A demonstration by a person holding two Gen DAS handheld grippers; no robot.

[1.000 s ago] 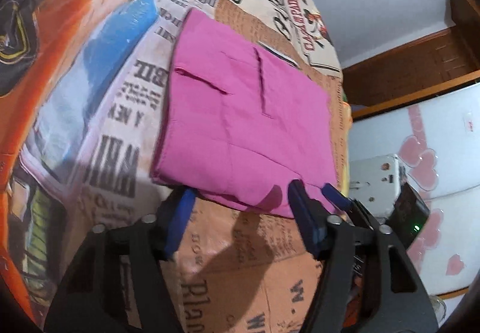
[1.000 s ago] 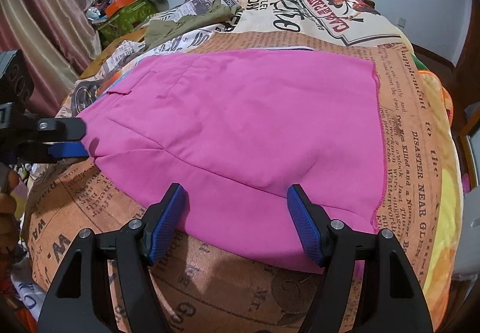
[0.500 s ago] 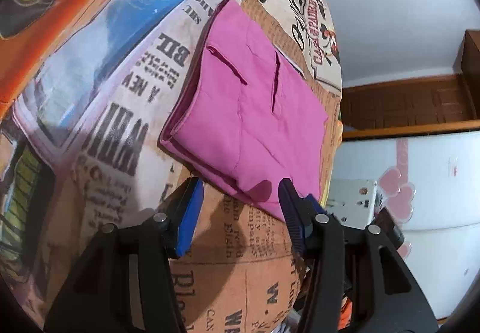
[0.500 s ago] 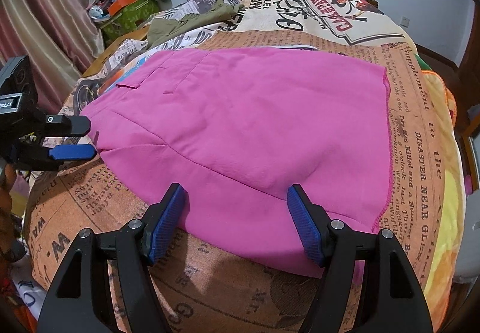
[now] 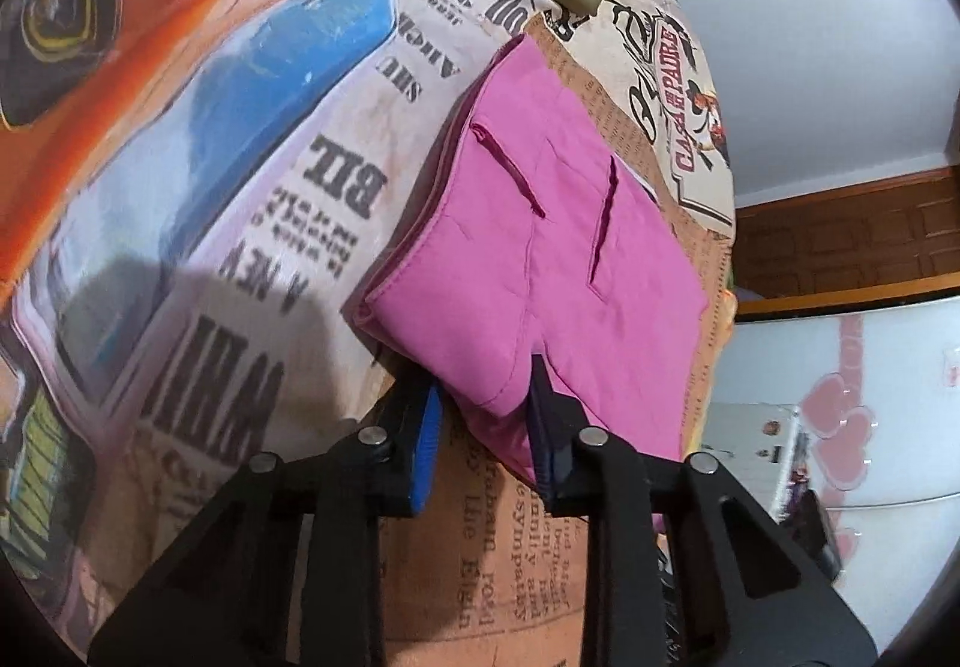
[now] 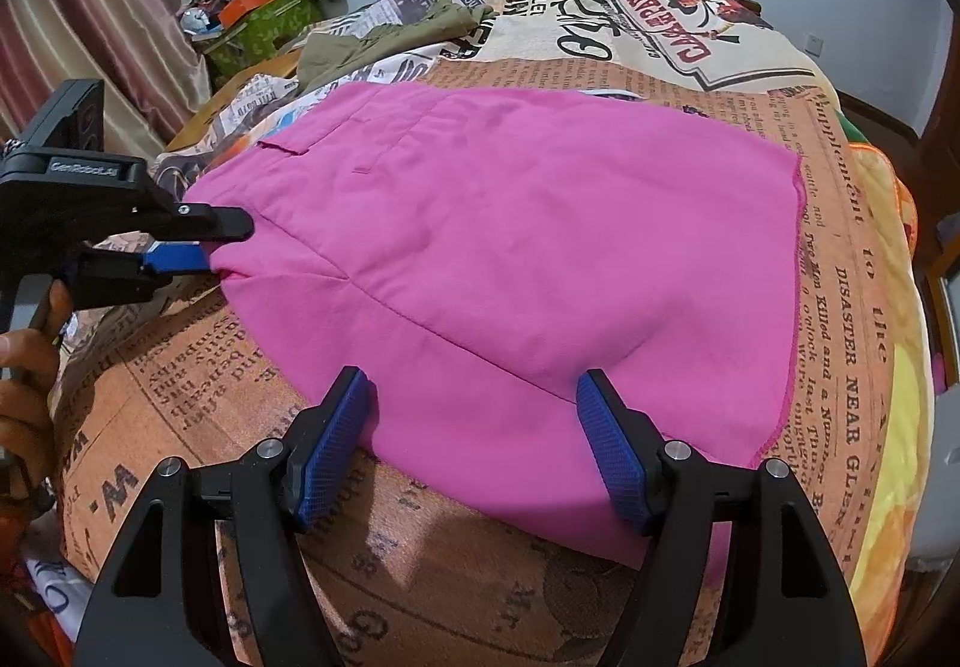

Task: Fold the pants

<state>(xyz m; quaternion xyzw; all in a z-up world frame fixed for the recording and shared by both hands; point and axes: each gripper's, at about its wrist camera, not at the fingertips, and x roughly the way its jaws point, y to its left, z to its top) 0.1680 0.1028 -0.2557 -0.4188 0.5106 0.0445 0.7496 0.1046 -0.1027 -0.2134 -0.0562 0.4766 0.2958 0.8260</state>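
Pink pants (image 6: 528, 259), already folded into a broad panel, lie flat on a bed's newspaper-print cover (image 6: 492, 565), waistband and pocket slits towards the left-hand end. At that end the left gripper (image 5: 486, 427) has just been closing: a second ago its blue pads stood wide at the near edge of the cloth, and now they stand narrow with the pants' corner between them. The right-wrist view shows that corner pinched and puckered at the tips. The right gripper (image 6: 480, 445) has not moved; its jaws stay wide, one pad at either side of a stretch of the near hem, resting there without squeezing. The pants themselves lie as they did. With one corner now caught and the other not, the next fold appears to be waiting on the right side's grip. An olive garment (image 6: 384, 42) lies well apart beyond the pants.
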